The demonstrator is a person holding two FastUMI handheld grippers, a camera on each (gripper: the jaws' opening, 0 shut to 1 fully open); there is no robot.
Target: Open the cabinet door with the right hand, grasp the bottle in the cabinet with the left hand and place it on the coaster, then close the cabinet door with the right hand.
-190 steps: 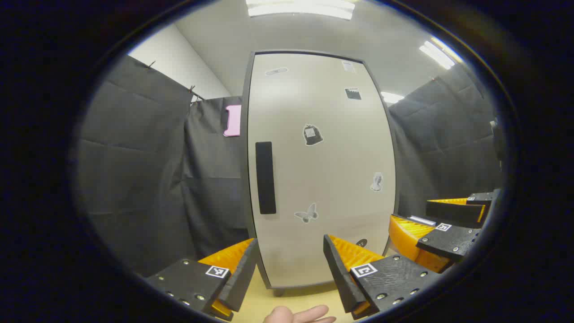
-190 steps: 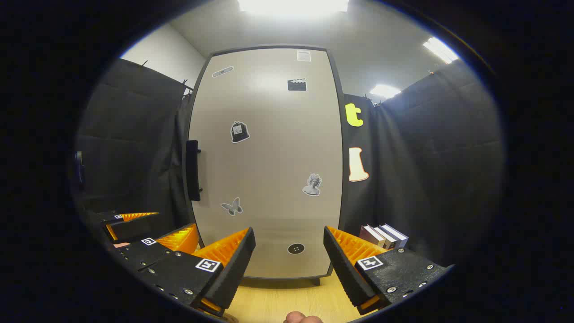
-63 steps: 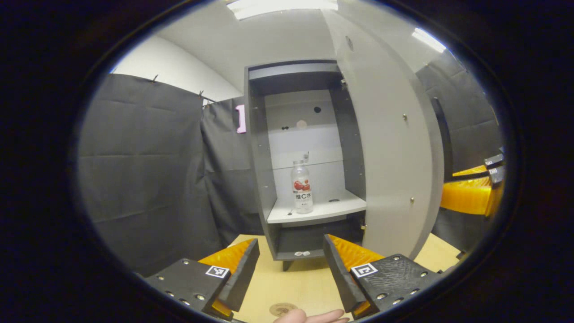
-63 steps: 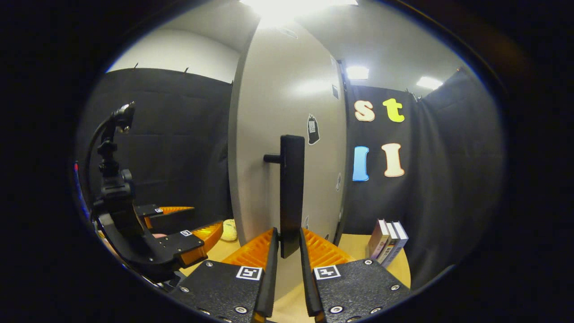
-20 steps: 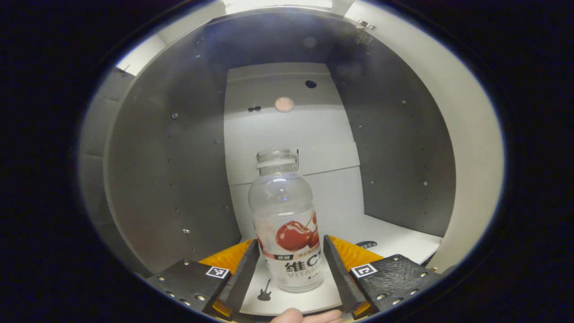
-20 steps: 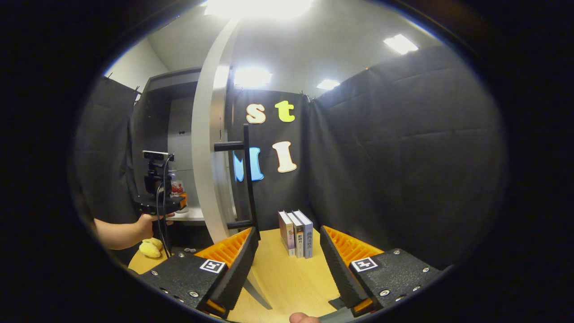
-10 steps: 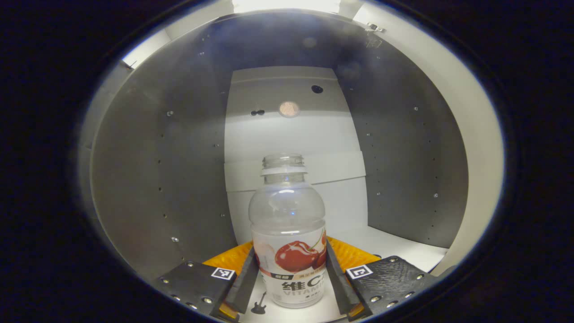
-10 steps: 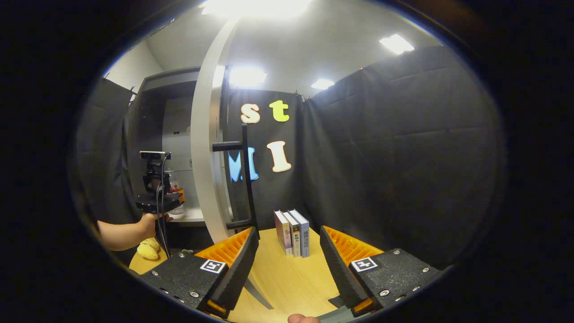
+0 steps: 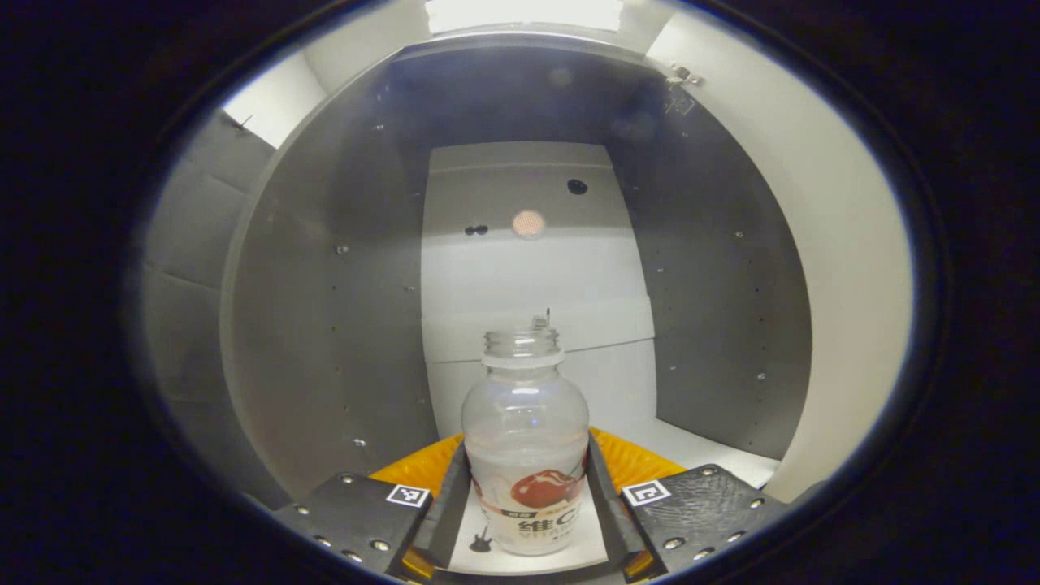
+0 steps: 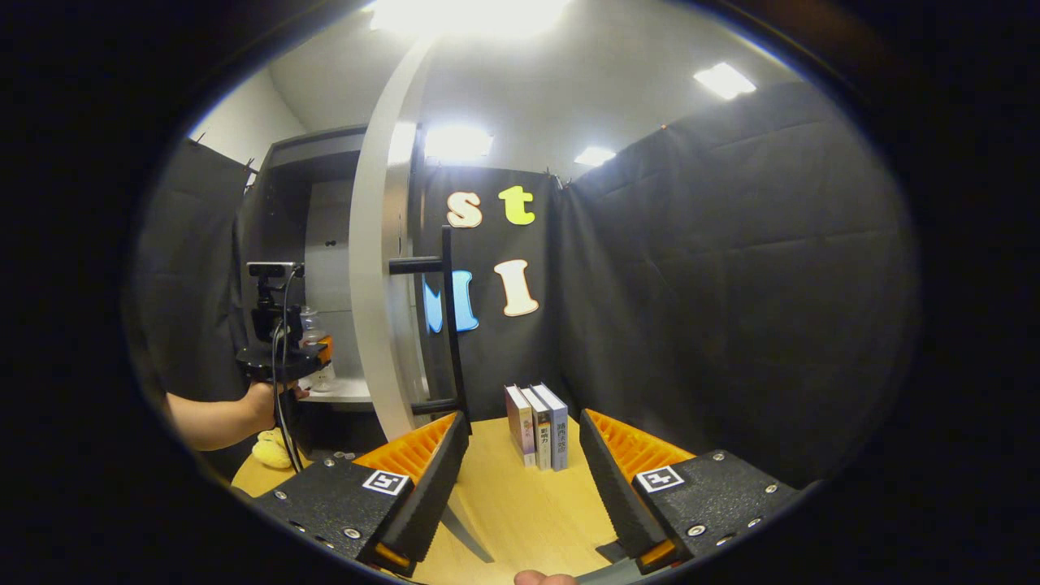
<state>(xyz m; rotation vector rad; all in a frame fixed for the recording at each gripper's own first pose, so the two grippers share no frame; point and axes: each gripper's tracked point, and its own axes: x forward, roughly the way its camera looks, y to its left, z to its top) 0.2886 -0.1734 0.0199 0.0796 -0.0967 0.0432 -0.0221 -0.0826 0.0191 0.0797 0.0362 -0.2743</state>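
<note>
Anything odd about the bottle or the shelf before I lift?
The clear plastic bottle with the cherry label has no cap; its mouth is open. It stands upright between the left tool's fingers on the white shelf. No spill shows.

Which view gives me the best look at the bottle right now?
The left gripper view: the bottle stands upright, close and central between the jaws of the left gripper. The right gripper view shows it small and far off, partly hidden behind that gripper.

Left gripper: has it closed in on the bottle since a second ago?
Yes. The left gripper has pushed deeper toward the cabinet's back wall, and its fingers now press both sides of the bottle.
</note>
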